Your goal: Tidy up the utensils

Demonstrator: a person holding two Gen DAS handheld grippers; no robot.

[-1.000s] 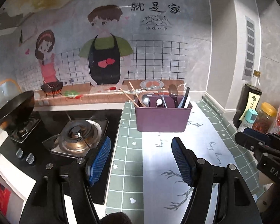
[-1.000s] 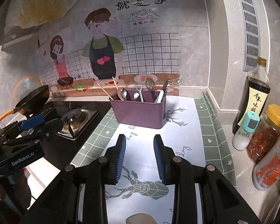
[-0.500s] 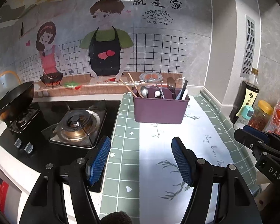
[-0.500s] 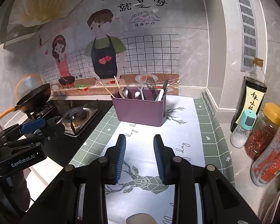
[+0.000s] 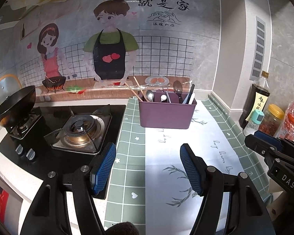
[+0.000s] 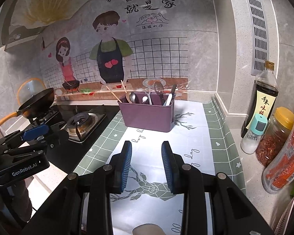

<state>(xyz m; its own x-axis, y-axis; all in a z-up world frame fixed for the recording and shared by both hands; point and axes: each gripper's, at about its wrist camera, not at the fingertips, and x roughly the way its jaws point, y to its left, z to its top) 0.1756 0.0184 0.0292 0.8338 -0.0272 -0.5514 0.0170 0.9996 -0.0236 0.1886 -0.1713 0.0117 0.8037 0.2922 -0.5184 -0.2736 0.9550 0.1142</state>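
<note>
A purple utensil holder [image 5: 166,113] stands at the back of the counter on the patterned mat; it also shows in the right wrist view [image 6: 148,115]. It holds wooden chopsticks [image 5: 135,89], metal spoons [image 5: 150,96], a dark spoon [image 5: 177,88] and black and white handles [image 5: 190,97]. My left gripper [image 5: 148,166] is open and empty, well in front of the holder. My right gripper [image 6: 146,162] is open and empty, also in front of the holder.
A gas hob [image 5: 80,129] with a black wok [image 5: 15,101] lies to the left. A soy sauce bottle [image 6: 262,98], a salt shaker [image 6: 253,135] and a chilli jar [image 6: 276,135] stand at the right. The wall is close behind the holder.
Both grippers have drawn back a little from the holder, which looks smaller and farther now. Neither gripper has changed its opening.
</note>
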